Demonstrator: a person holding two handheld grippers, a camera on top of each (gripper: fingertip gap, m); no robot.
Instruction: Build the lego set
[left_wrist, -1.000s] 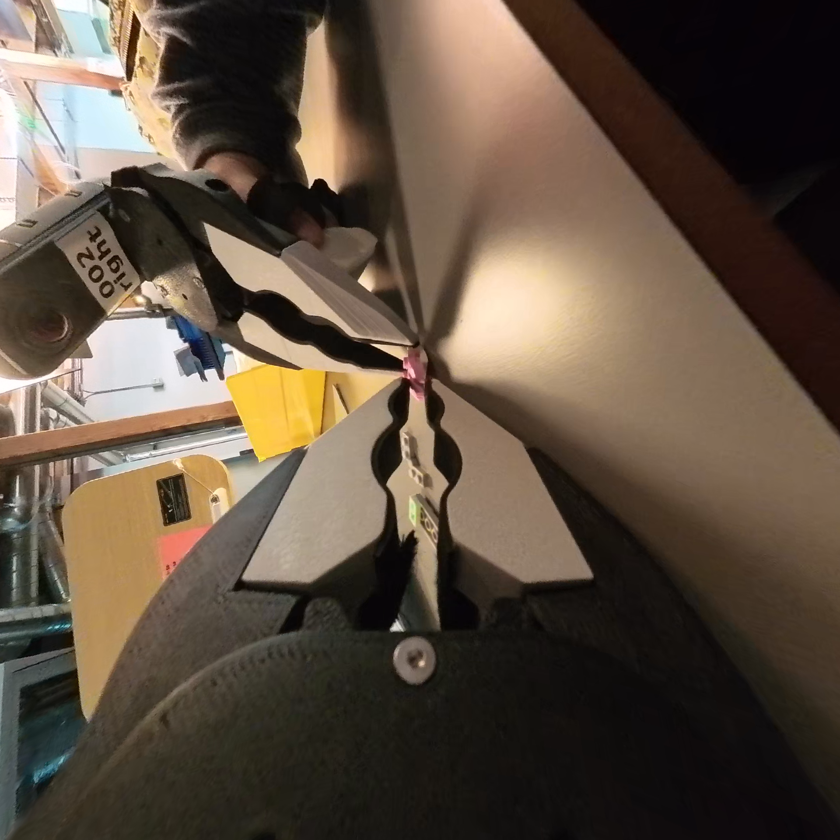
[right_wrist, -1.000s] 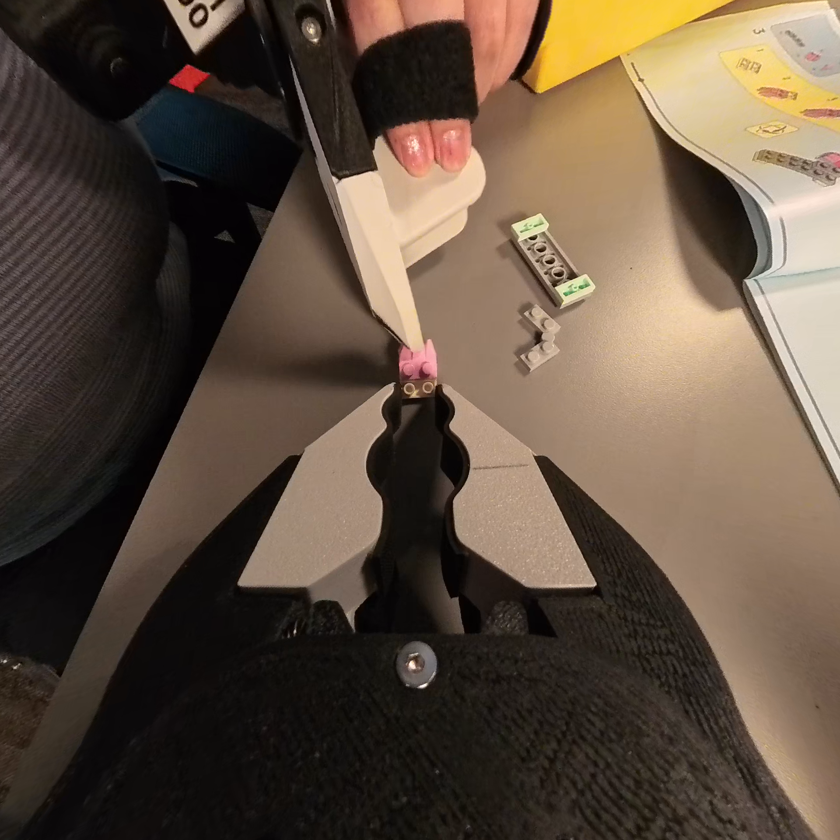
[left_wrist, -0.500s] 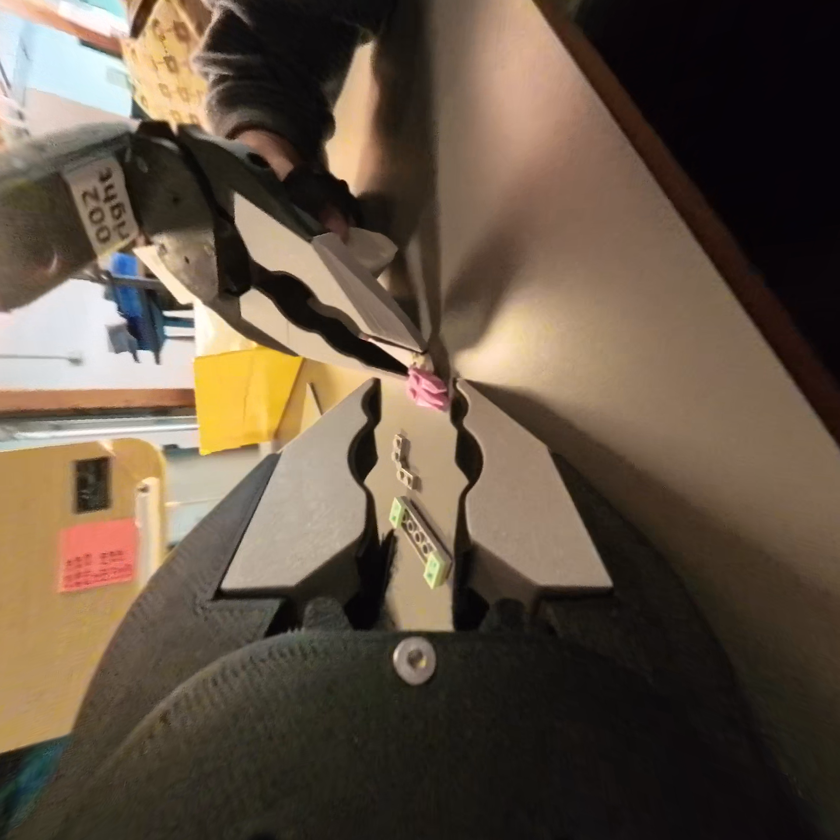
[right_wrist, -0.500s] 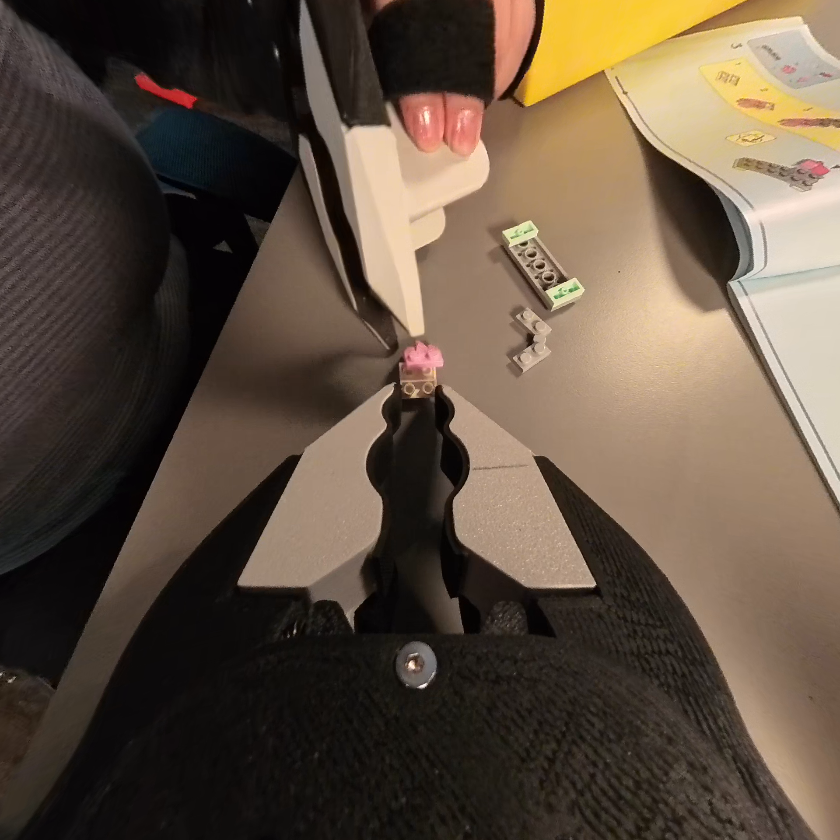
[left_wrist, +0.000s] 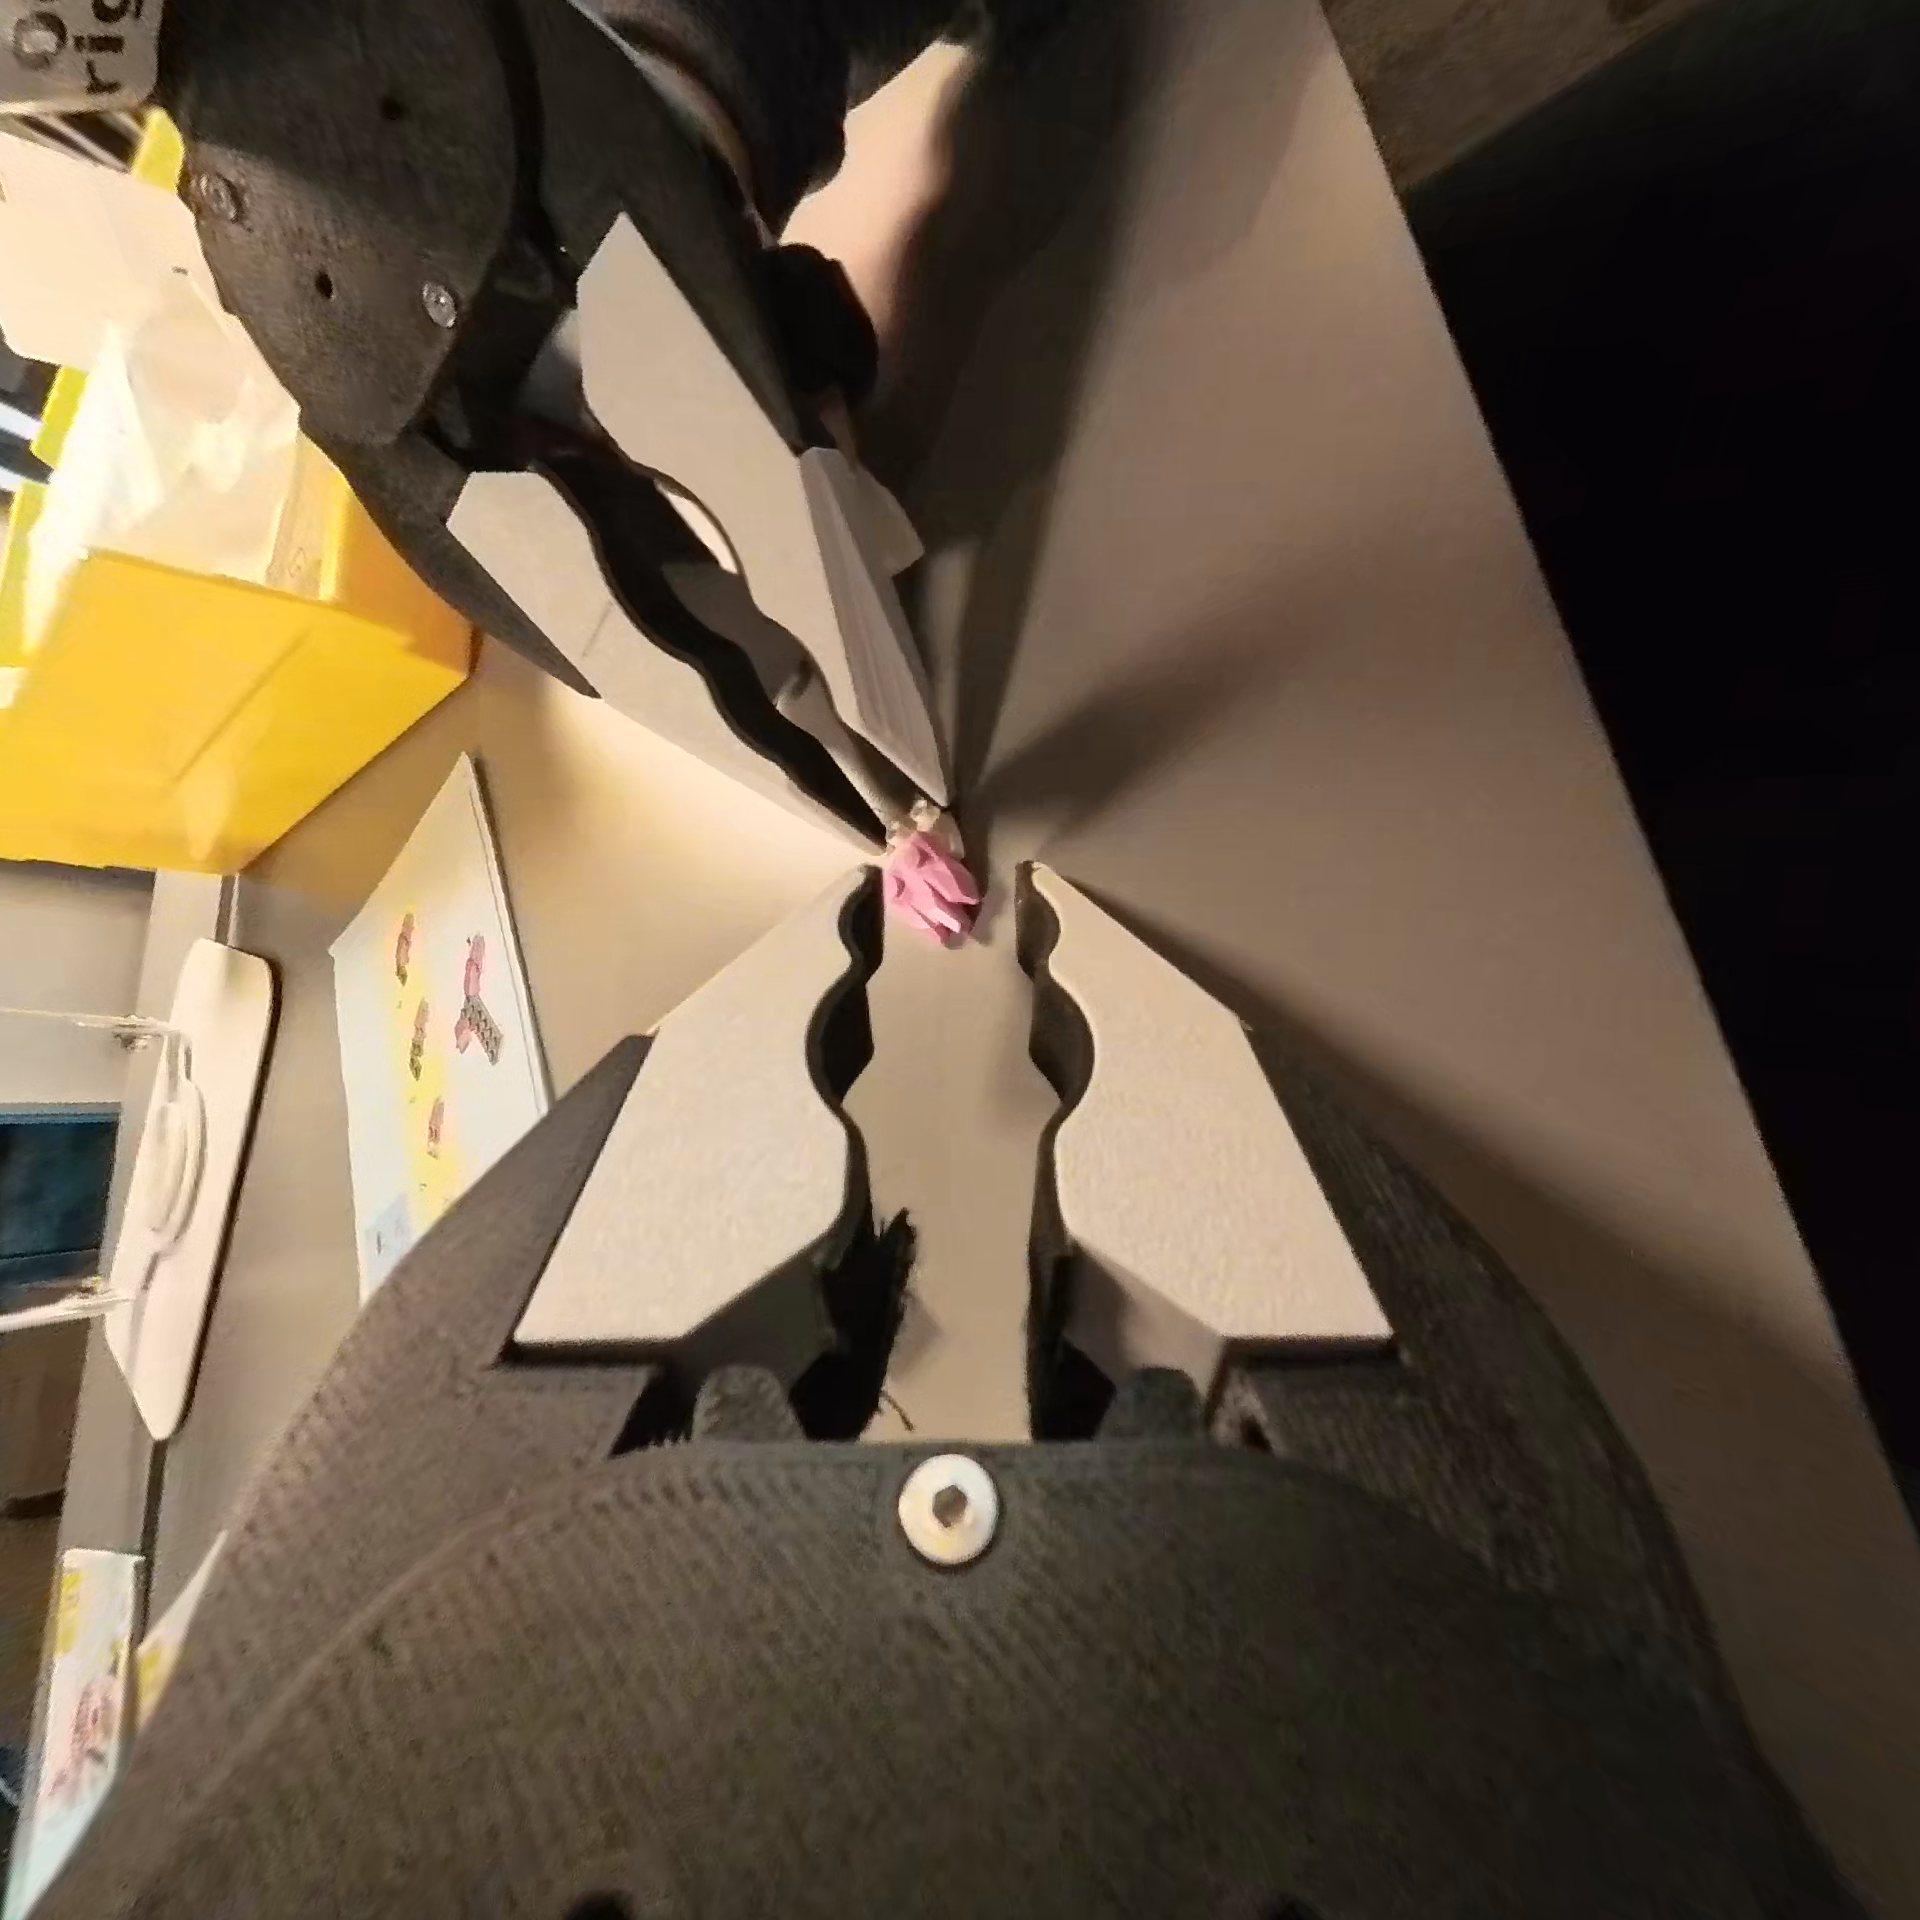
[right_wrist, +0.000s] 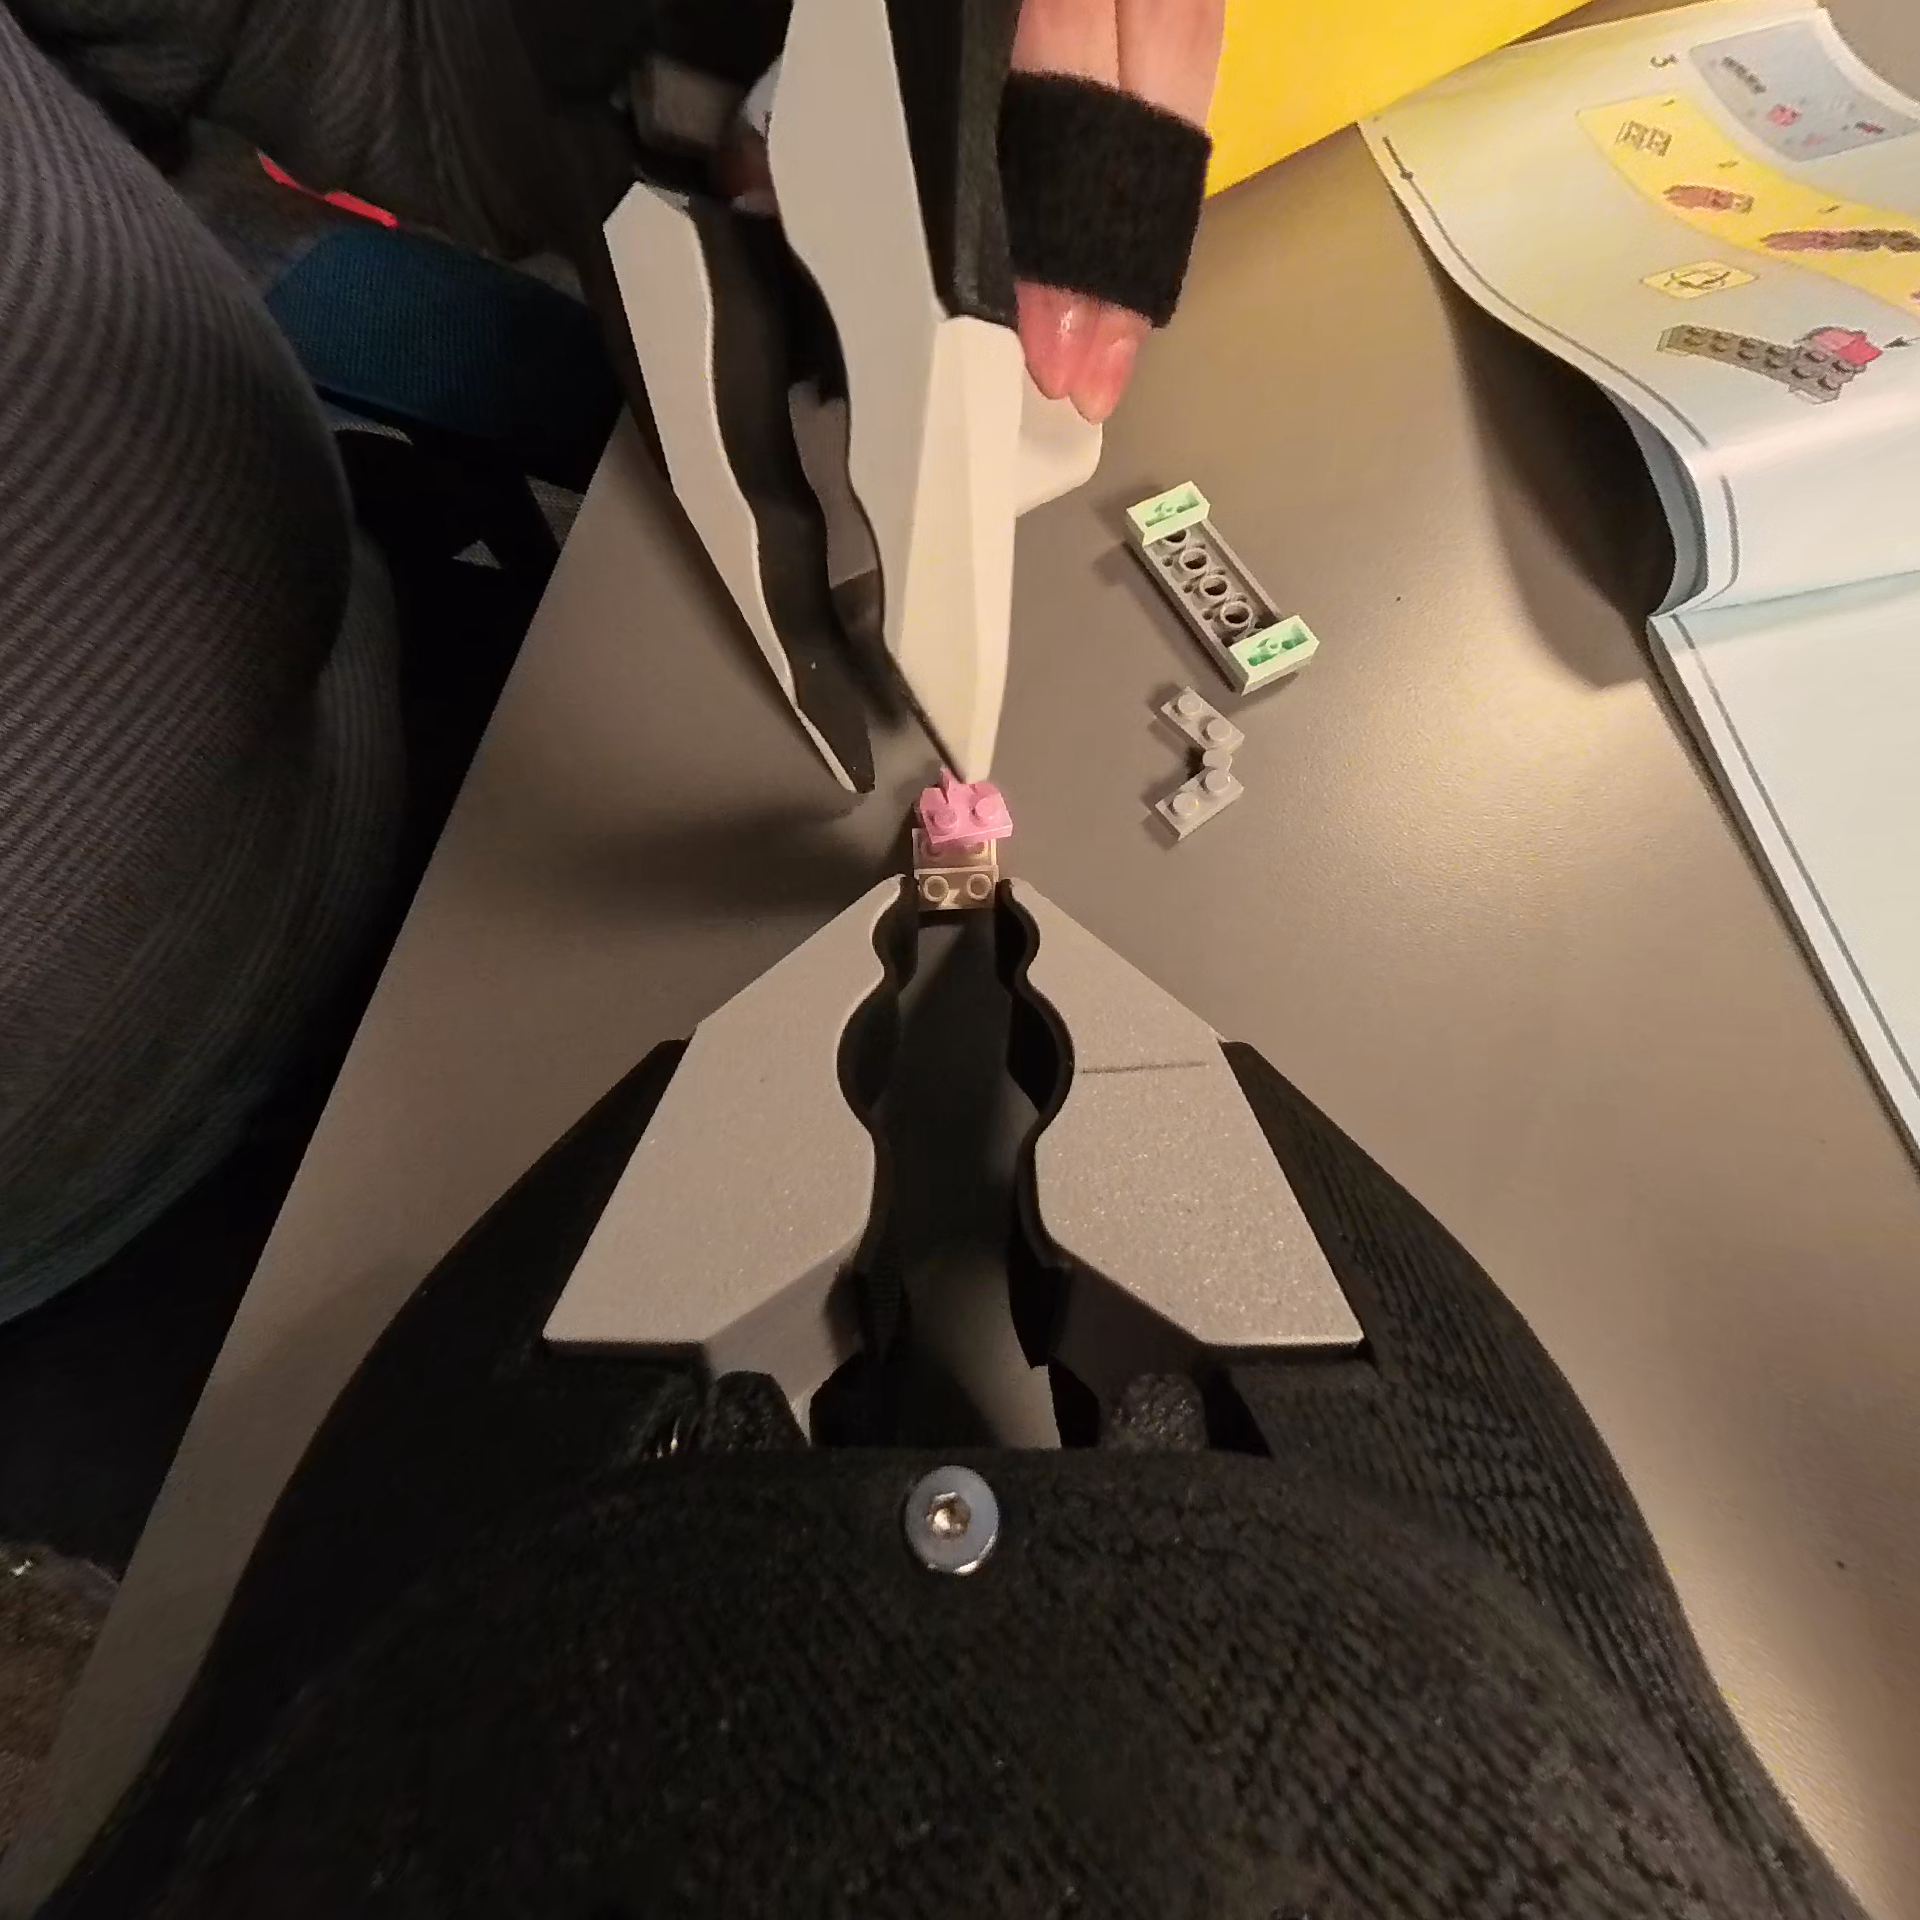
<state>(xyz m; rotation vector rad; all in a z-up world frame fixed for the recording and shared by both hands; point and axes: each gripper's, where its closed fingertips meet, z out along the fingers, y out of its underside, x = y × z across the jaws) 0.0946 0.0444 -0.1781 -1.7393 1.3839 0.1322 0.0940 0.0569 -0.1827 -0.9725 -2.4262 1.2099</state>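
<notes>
Small tan studded plastic brick (right_wrist: 958, 891) topped by pink studded plate (right_wrist: 964, 814) clamped between right gripper (right_wrist: 951, 894) fingertips above grey table (right_wrist: 1455, 935). Left gripper (left_wrist: 948, 878) held apart, one fingertip (right_wrist: 971, 764) against pink plate. Grey plates (right_wrist: 1200, 767) nearby.

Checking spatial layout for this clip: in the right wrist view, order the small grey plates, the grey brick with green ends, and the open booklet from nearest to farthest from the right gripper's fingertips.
1. Small grey plates, just right of the right gripper.
2. Grey brick with green ends, farther back on the right.
3. Open booklet, at the right edge.
</notes>
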